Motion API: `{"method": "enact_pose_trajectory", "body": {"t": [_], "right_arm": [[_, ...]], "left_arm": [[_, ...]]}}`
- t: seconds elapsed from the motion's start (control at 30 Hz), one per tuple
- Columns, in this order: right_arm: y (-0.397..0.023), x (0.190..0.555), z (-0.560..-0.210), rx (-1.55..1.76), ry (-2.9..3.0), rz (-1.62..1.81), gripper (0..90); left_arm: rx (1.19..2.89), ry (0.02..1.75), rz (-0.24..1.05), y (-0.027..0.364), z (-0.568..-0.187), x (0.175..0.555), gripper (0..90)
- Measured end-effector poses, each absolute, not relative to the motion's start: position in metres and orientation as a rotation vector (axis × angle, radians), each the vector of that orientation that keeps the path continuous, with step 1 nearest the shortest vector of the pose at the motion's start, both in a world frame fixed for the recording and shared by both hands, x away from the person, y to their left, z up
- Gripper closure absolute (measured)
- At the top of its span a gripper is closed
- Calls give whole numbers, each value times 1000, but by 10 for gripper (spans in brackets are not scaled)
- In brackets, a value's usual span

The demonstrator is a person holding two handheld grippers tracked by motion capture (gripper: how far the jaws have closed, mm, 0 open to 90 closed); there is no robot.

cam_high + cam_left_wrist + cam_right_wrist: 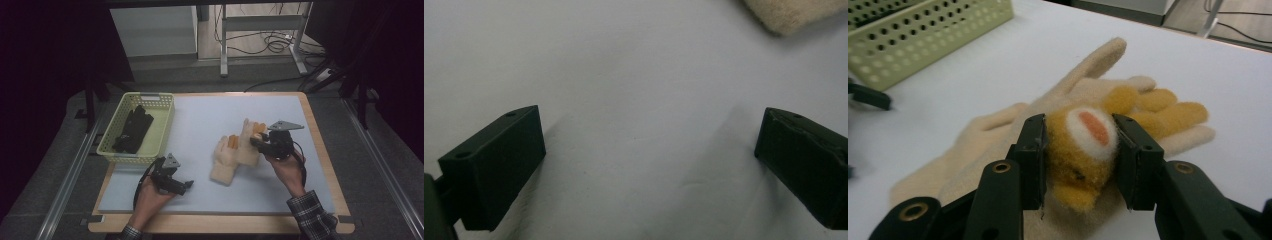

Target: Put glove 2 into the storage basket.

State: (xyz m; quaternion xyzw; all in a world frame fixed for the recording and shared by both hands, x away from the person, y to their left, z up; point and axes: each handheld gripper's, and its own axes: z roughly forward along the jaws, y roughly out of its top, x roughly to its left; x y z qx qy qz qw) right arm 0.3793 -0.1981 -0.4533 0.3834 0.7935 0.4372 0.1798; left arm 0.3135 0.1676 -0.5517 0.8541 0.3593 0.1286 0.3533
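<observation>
Two cream knitted gloves lie side by side on the pale mat; the left glove (224, 161) is flat. My right gripper (258, 143) is shut on the right glove (246, 148), its pads squeezing that glove's orange plush animal patch (1087, 150). In the right gripper view, orange glove fingers (1168, 112) spread beyond my right gripper (1080, 135). My left gripper (187, 186) rests low near the front of the mat, a short way left of the gloves. In the left gripper view its jaws stand wide apart over bare mat, left gripper (649, 137) open, with a cream cuff (789, 12) at the top right.
A pale green perforated basket (113, 145) stands at the mat's back left with dark gloves (133, 130) inside; its wall (923, 35) shows in the right gripper view. The wooden table edge (320, 150) borders the mat. Cables and a metal frame lie on the floor beyond.
</observation>
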Motion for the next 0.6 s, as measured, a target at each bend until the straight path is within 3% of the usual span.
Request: {"method": "enact_pose_trajectory", "body": {"t": [0.37,0.6], "right_arm": [[-155,359,-453,1028,2326,1298,587],[-128,357,-475,1023,2330,1246,571]], "left_arm": [[2210,928,331,168,-552,313,0],[2209,930,330,168,-552,313,0]]}}
